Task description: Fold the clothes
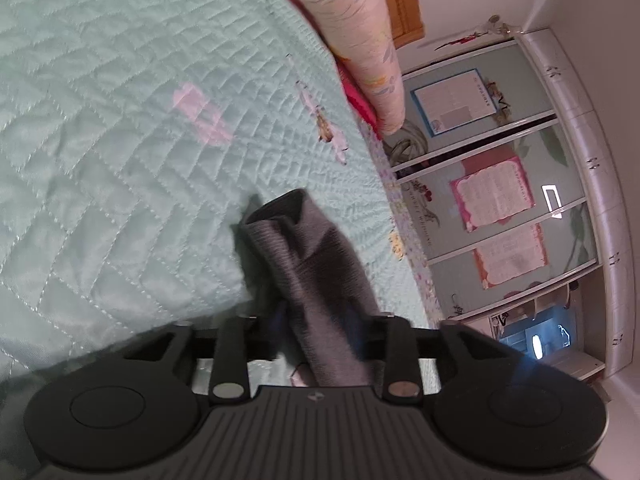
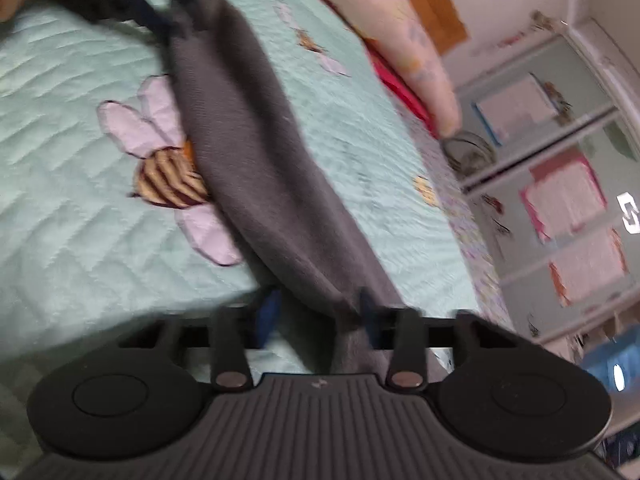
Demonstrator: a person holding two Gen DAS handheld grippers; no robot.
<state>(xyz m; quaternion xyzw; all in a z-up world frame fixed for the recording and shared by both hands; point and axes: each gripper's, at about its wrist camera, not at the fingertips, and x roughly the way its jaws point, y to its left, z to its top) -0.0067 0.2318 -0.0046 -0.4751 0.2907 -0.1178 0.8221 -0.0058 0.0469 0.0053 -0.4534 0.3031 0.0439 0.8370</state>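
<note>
Grey sock (image 2: 256, 168) stretched over bee quilt (image 2: 80, 208), unfolded. Right tool (image 2: 320, 312) half-open round one end, left tool (image 1: 316, 316) likewise, neither pinching. Fold barely begun, imo.

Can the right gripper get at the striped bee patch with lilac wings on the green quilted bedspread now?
Probably yes: the striped bee patch lies on the green quilted bedspread ahead of the right gripper, but the grey knitted cloth runs between its fingers and overlaps the bee's head.
</note>
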